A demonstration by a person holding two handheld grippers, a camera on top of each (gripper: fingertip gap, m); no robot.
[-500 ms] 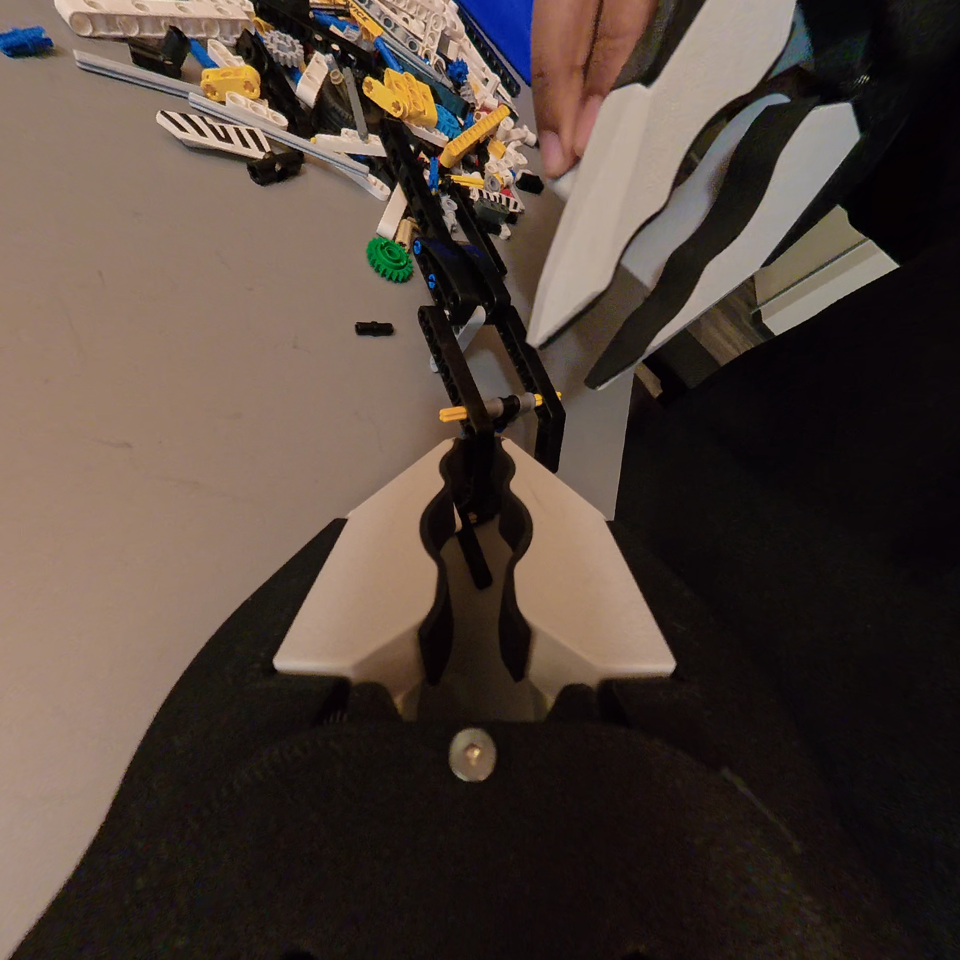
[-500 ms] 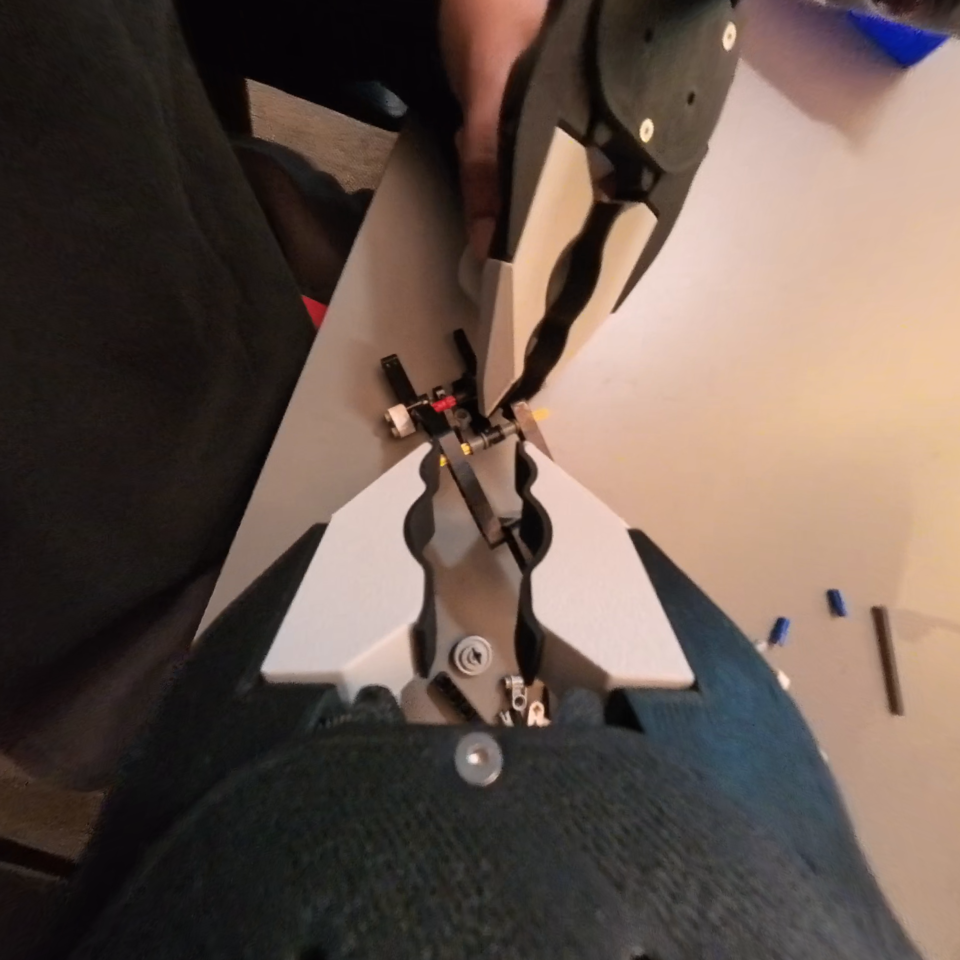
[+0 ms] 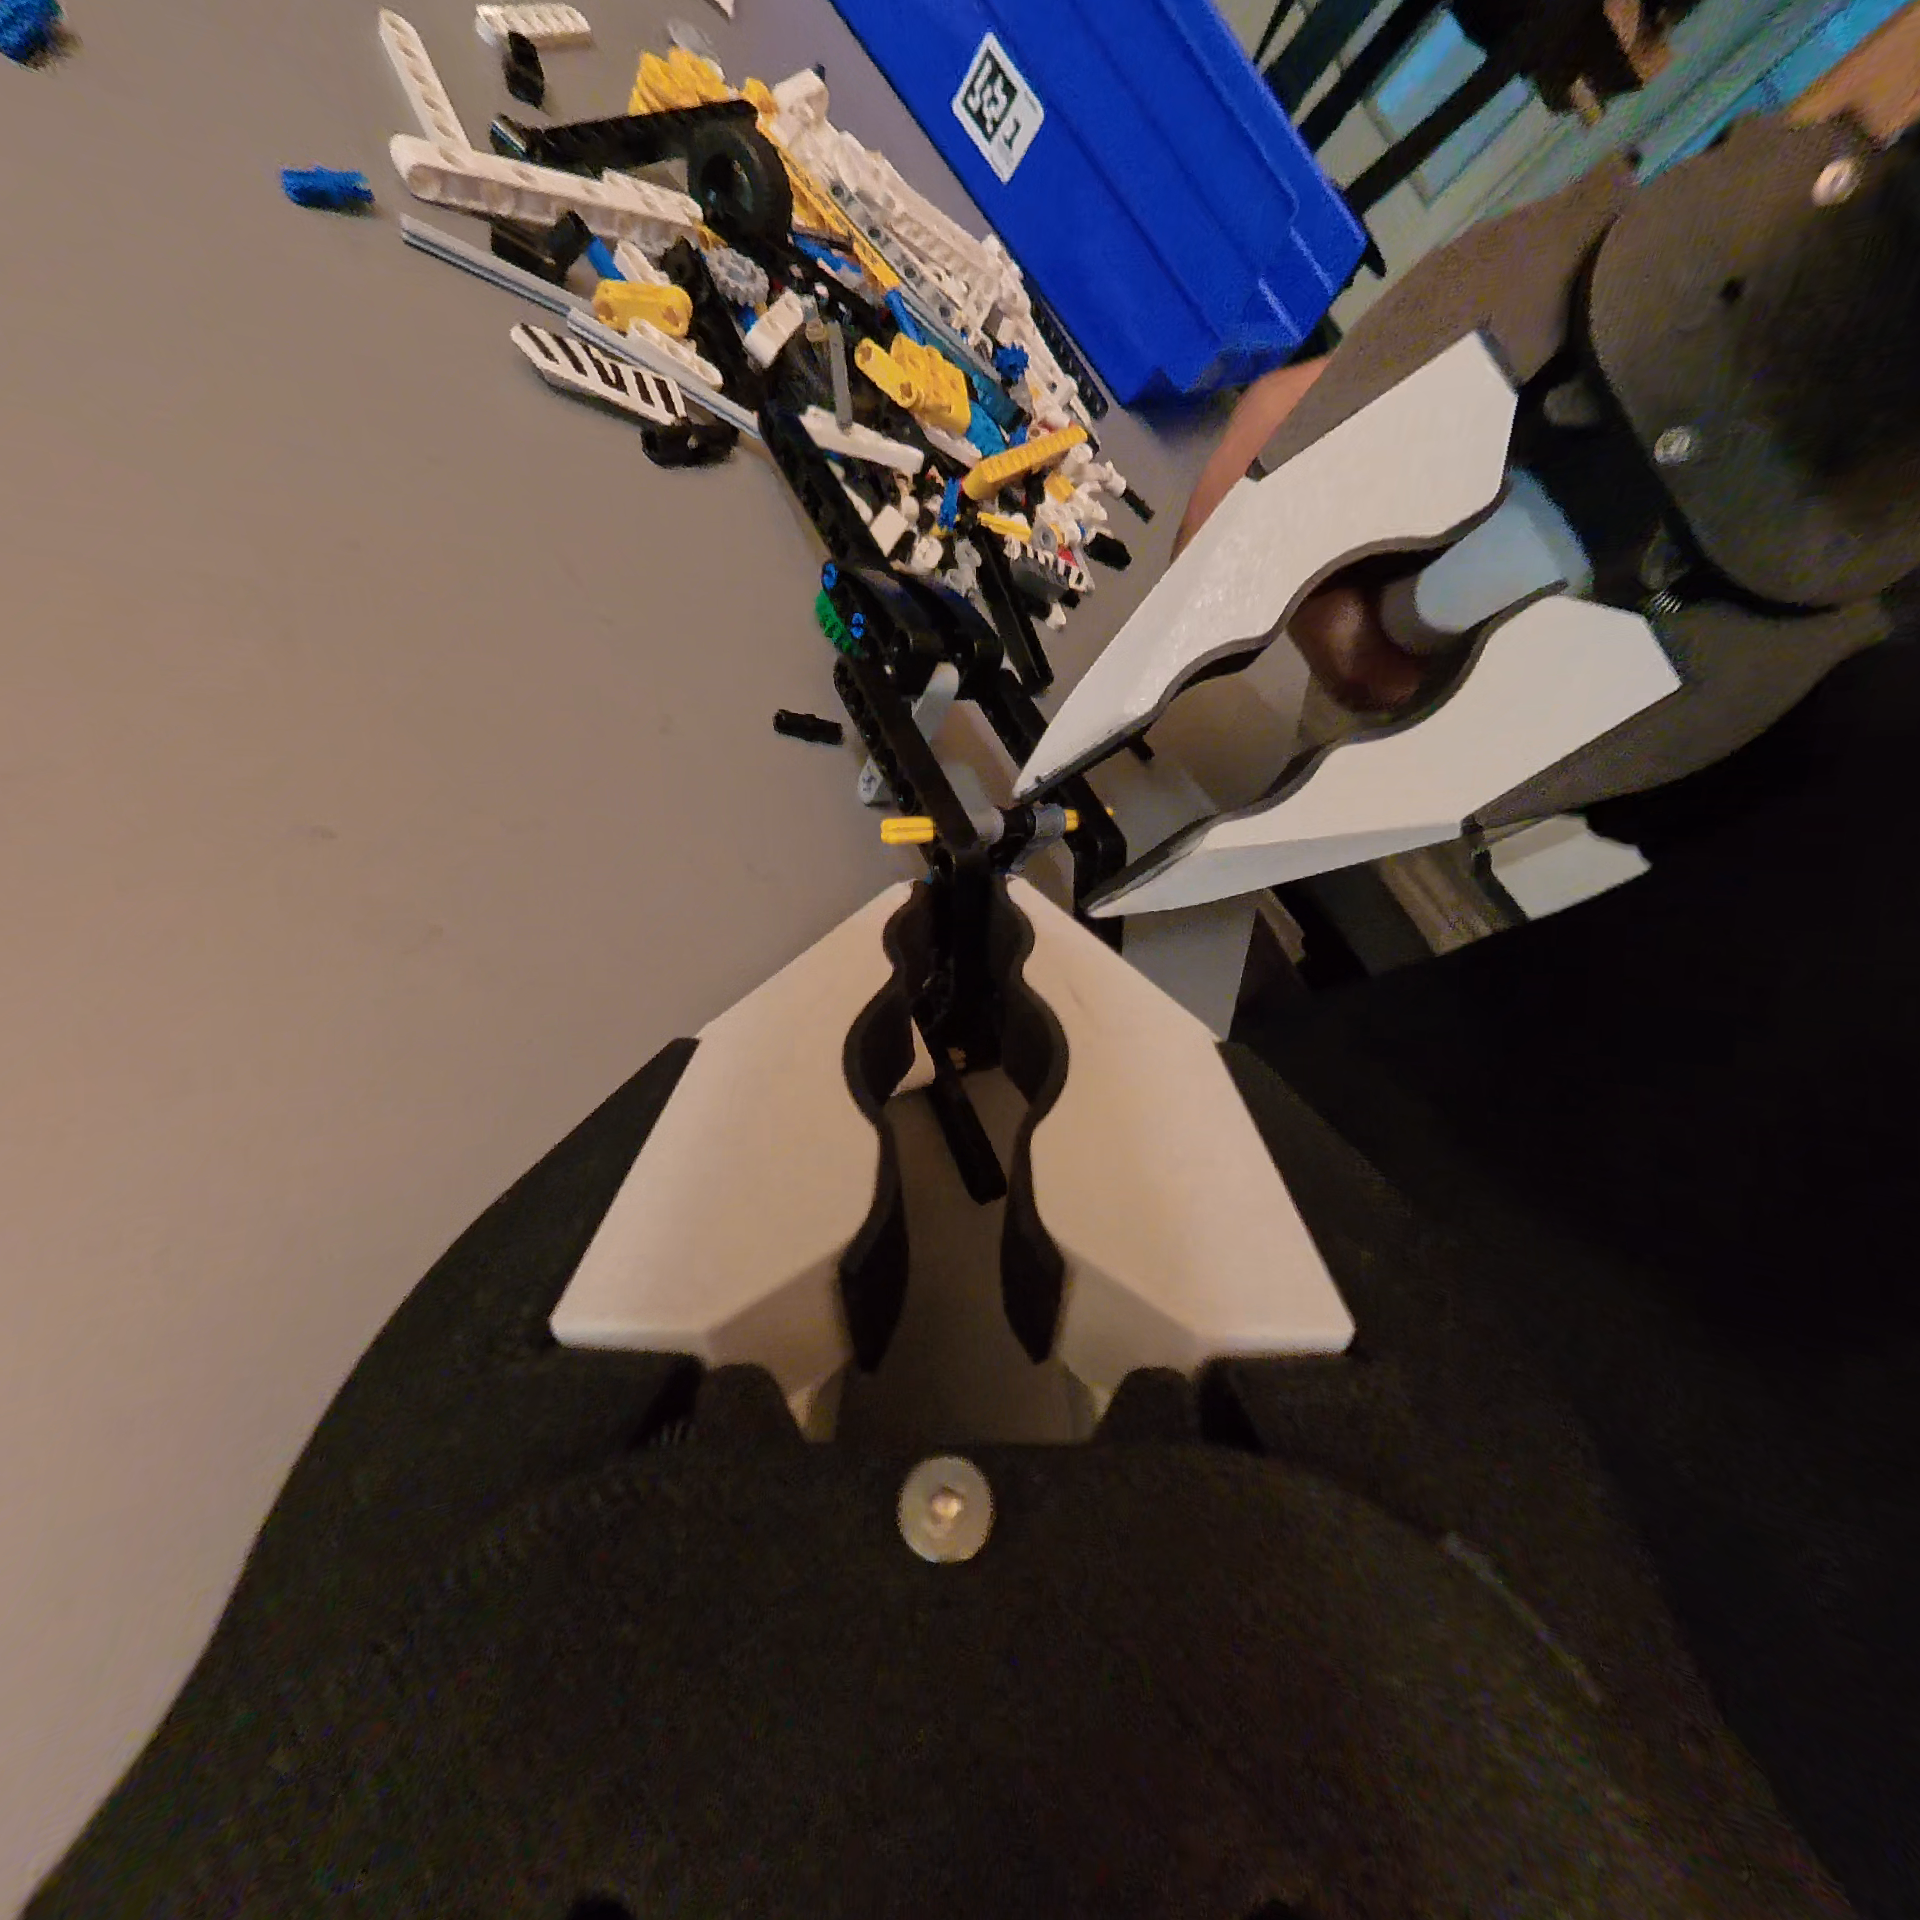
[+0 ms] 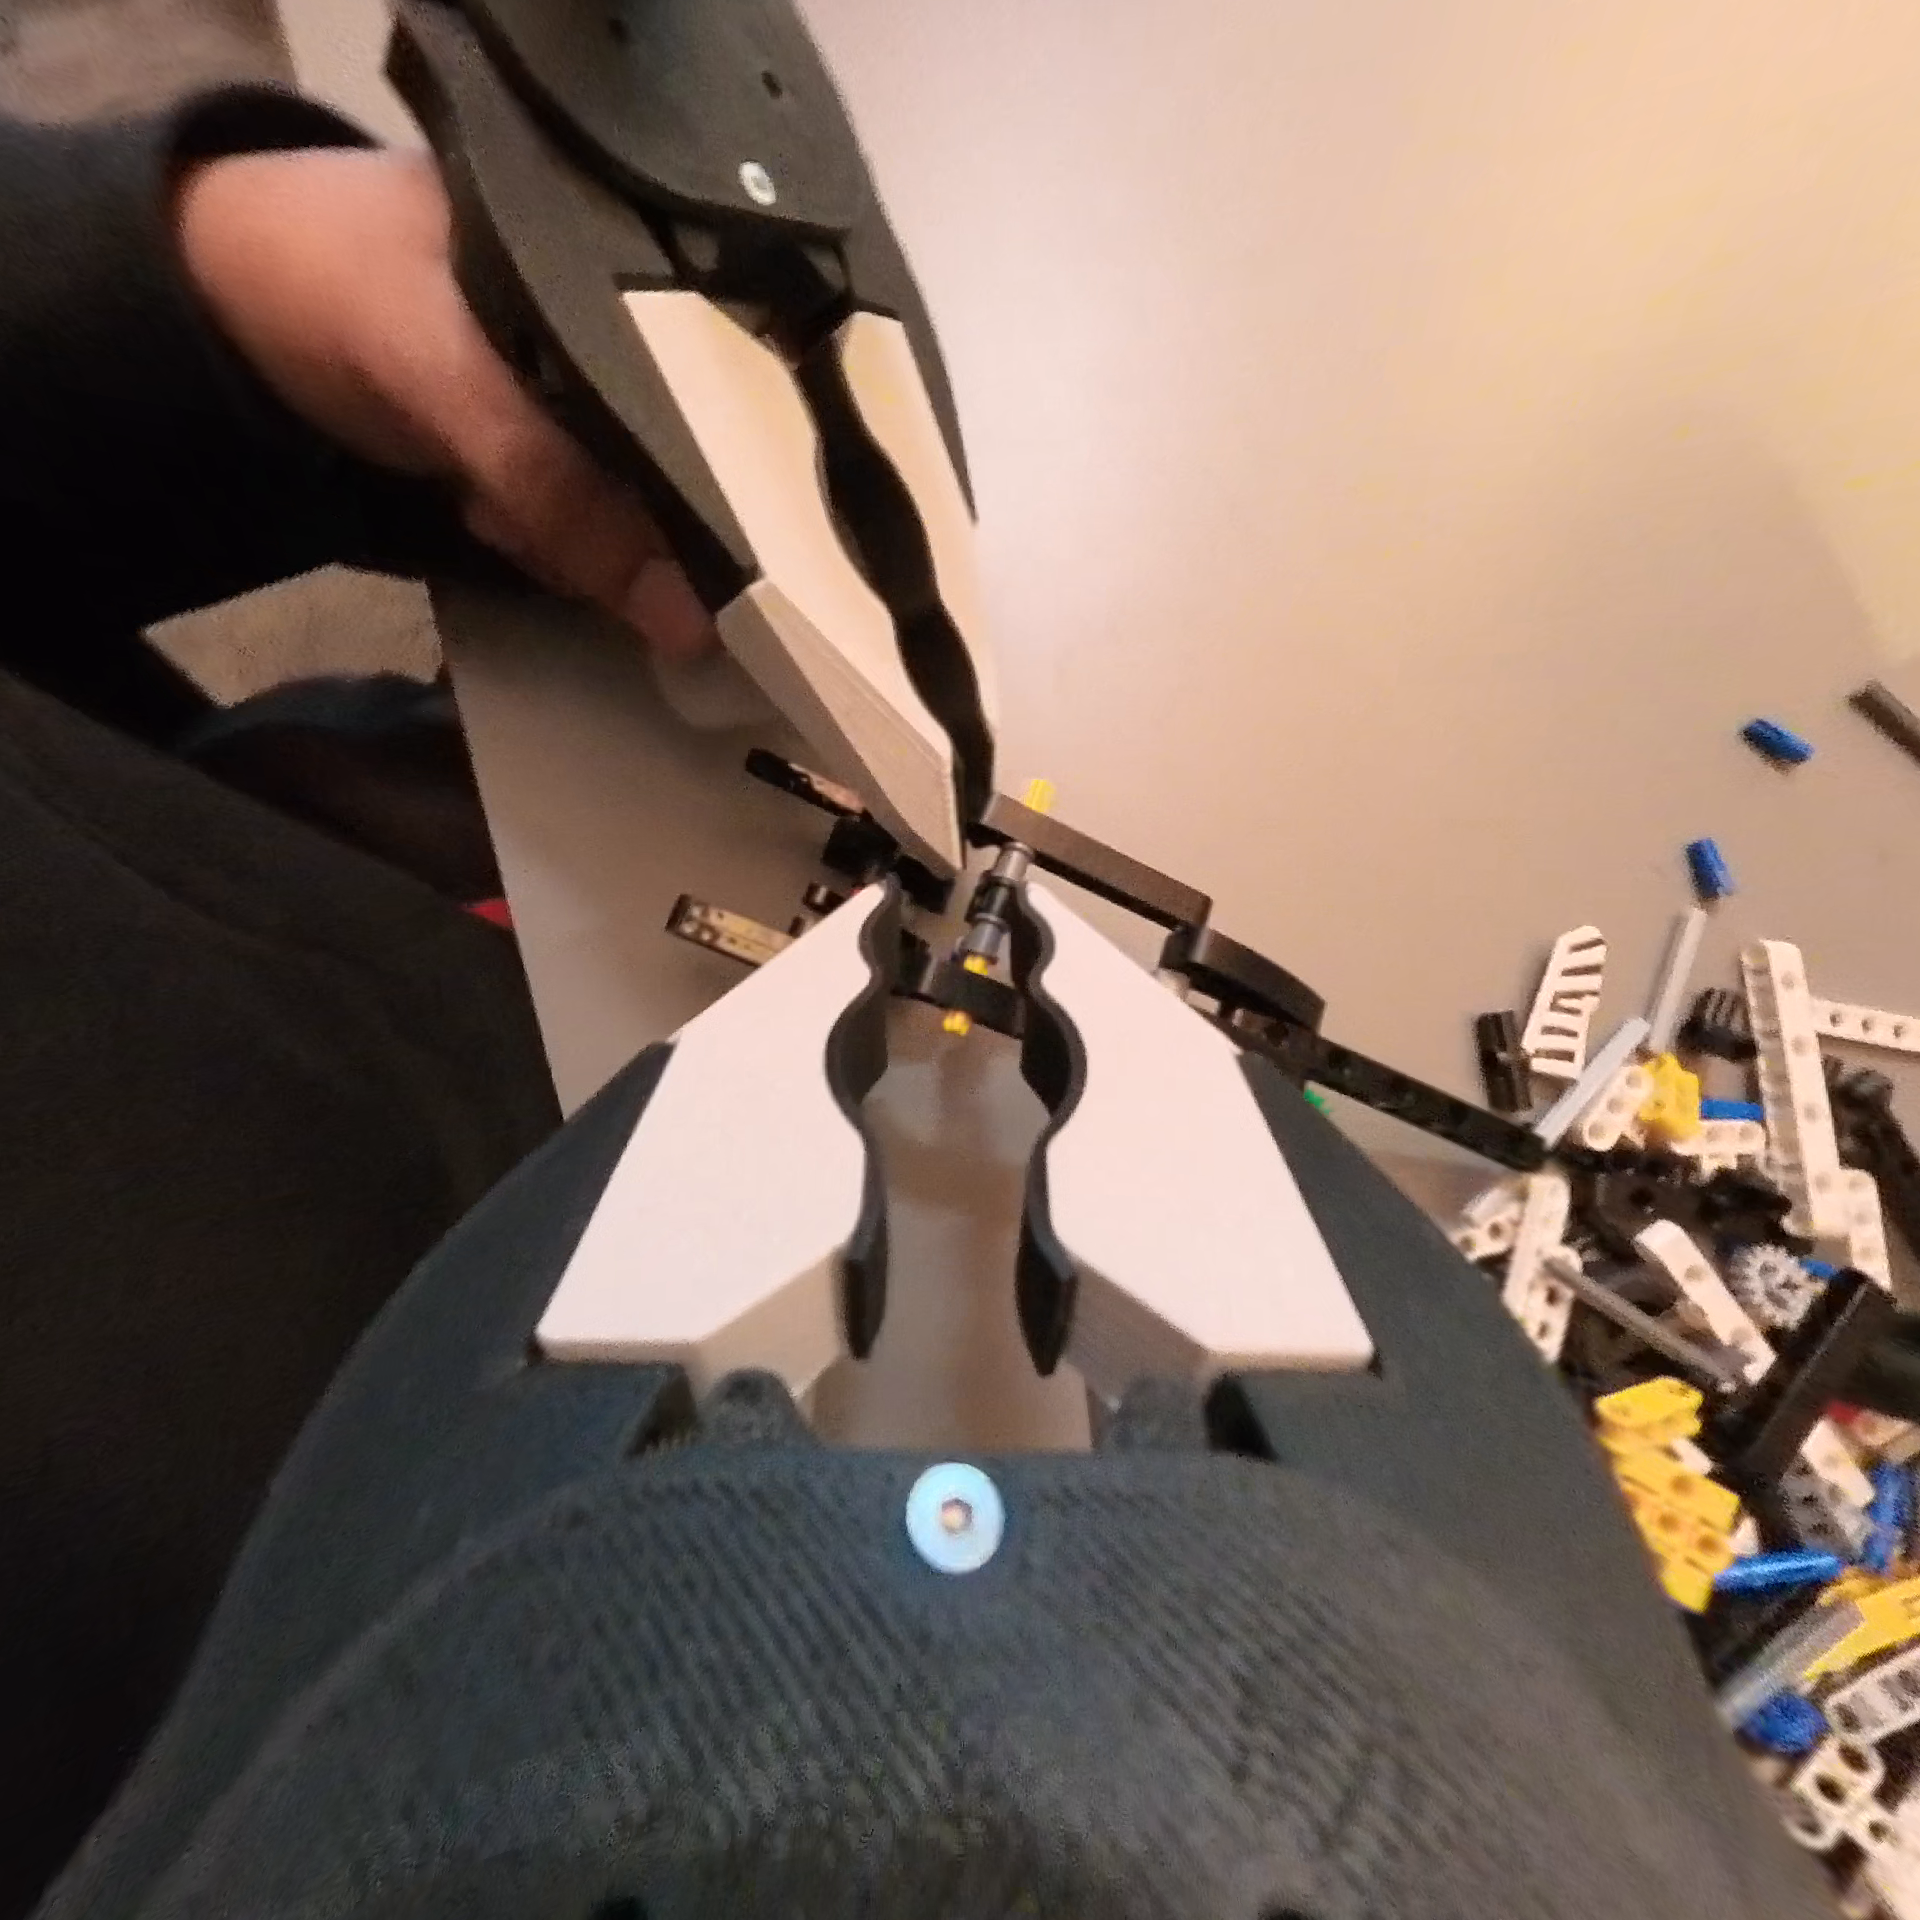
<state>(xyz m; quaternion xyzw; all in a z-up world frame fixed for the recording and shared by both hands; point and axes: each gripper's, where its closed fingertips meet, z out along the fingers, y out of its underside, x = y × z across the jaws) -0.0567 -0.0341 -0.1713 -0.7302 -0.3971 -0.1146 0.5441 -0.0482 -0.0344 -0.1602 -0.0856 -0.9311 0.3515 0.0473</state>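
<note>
Two hand-held grippers meet at a black toy-brick frame above a grey table, near a blue bin.

The left gripper [image 3: 961, 894] is closed tight on a black beam of the frame [image 3: 935, 769]. The right gripper [image 4: 956, 914] stands partly open around the frame's grey-and-yellow axle [image 4: 992, 904]; whether its pads press on it cannot be told. A loose heap of white, yellow, blue and black bricks [image 3: 831, 343] lies on the table [image 3: 260, 727], beside the blue bin [image 3: 1122, 177], whose inside is hidden.
</note>
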